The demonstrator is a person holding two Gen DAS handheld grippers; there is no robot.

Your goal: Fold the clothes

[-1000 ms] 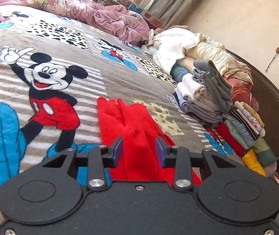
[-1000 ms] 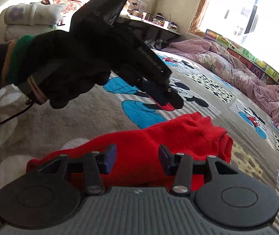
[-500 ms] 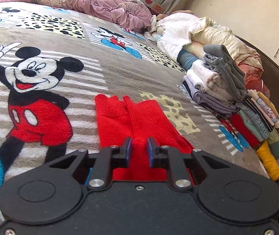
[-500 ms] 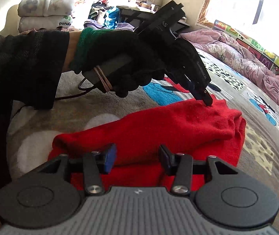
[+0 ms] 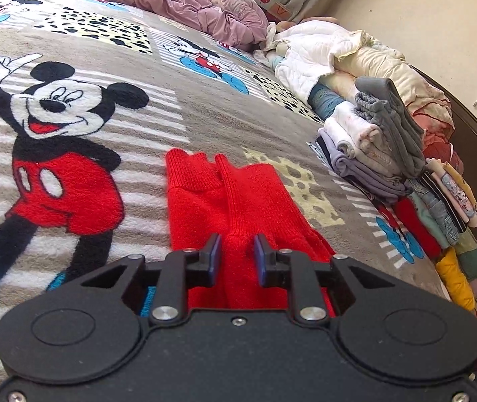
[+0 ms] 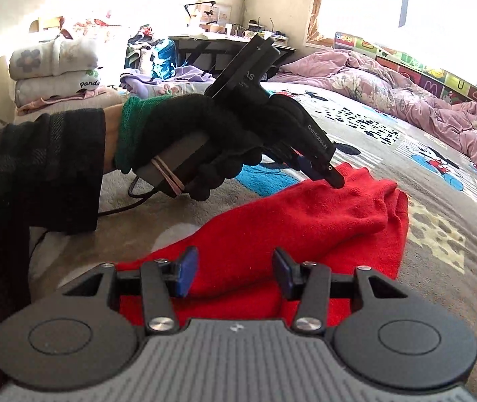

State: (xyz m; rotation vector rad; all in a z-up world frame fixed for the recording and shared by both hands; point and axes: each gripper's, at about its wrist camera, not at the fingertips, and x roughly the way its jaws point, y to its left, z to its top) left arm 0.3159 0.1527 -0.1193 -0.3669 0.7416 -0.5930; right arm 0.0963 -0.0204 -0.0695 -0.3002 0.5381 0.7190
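A red knit garment point(image 5: 228, 201) lies partly folded on the Mickey Mouse blanket point(image 5: 70, 127). It also shows in the right wrist view point(image 6: 305, 231). My left gripper point(image 5: 237, 259) hovers low over the garment's near part, jaws partly open with red fabric between and below them. In the right wrist view its fingertips point(image 6: 334, 179) rest on the garment's top edge, held by a black-gloved hand point(image 6: 204, 140). My right gripper point(image 6: 235, 269) is open and empty over the garment's near edge.
Stacks of folded clothes point(image 5: 389, 154) line the bed's right side, with white bedding point(image 5: 322, 53) behind. A crumpled pink quilt point(image 5: 188, 3) lies at the far end. Folded blankets point(image 6: 54, 73) and a cluttered desk point(image 6: 225, 40) stand beyond the bed.
My left gripper closed to a narrow gap half a second ago and has now opened partway, still low over the red garment. The right gripper has stayed open and nearly still.
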